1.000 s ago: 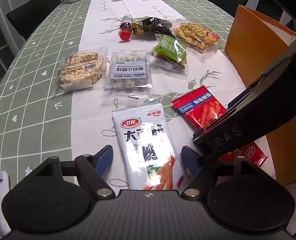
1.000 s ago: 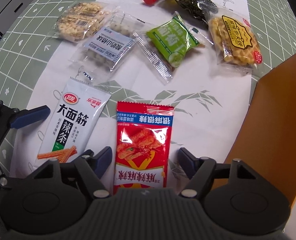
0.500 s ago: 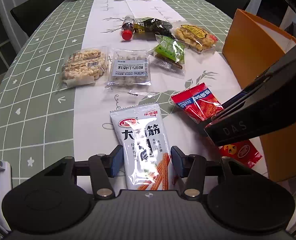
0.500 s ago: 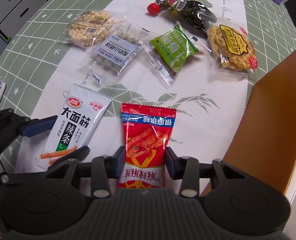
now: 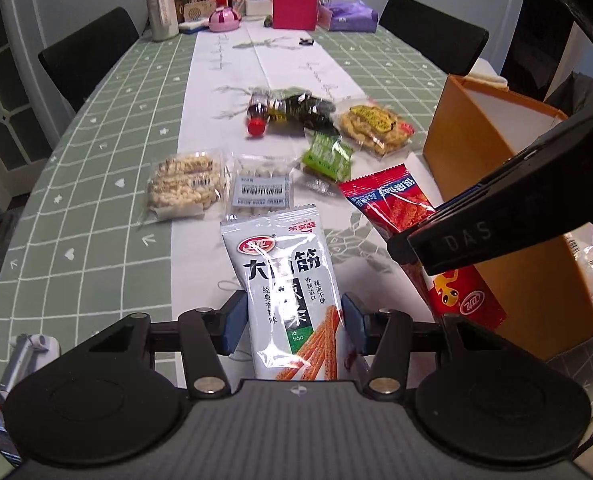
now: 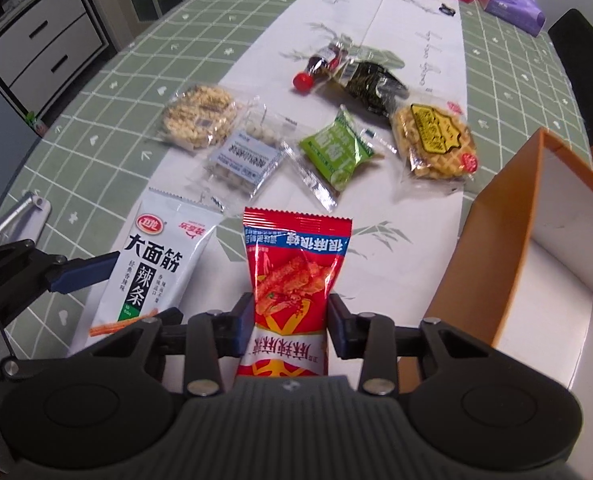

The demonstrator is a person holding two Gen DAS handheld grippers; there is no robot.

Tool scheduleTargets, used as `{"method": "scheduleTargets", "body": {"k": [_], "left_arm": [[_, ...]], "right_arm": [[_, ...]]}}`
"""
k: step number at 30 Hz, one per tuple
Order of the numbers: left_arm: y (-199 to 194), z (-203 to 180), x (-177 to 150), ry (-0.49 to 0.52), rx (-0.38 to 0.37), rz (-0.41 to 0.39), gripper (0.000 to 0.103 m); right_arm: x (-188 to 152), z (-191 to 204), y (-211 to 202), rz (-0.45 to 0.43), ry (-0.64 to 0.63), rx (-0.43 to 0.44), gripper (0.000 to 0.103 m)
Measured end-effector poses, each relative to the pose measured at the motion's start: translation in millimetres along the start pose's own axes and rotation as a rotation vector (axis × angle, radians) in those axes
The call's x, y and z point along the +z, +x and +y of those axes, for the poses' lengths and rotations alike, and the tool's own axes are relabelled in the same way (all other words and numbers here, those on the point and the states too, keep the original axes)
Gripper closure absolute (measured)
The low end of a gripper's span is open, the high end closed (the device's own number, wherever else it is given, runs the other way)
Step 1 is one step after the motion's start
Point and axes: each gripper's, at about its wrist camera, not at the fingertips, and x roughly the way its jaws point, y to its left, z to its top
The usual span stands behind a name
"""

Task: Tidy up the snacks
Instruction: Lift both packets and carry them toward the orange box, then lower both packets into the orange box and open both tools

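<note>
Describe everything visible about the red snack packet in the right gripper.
The red snack packet is a glossy plastic pouch with a serrated top edge, a blue band of white characters, a picture of orange-red spicy strips and a white-and-red lower part. It stands upright, lifted clear of the table, pinched at mid-height between the blue pads of the right gripper, whose jaws are closing. It hangs beside the open orange box, with the white snack packet on its other side.
</note>
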Motion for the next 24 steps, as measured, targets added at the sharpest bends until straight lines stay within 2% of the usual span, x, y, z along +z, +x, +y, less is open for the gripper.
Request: {"method": "scheduleTargets", "body": {"k": [9, 13, 18, 24], "left_arm": [[-45.0, -8.2, 20.2, 0.018, 0.014, -0.108, 0.045], [-60.9, -16.0, 28.9, 0.009, -0.006, -0.160, 0.045], [-71.7, -37.7, 36.4, 0.040, -0.057, -0.199, 0.045], [-67.1, -75.7, 45.4, 0.110, -0.146, -0.204, 0.045]], "right_arm": [[4.1, -9.7, -69.1, -0.137, 0.025, -0.019, 0.066], [2.5, -19.9, -97.3, -0.184, 0.032, -0.063, 0.066], [-7.6, -43.8, -115.7, -0.194, 0.050, -0.132, 0.066], [-33.7, -83.1, -110.4, -0.124, 0.077, -0.213, 0.066]]}}
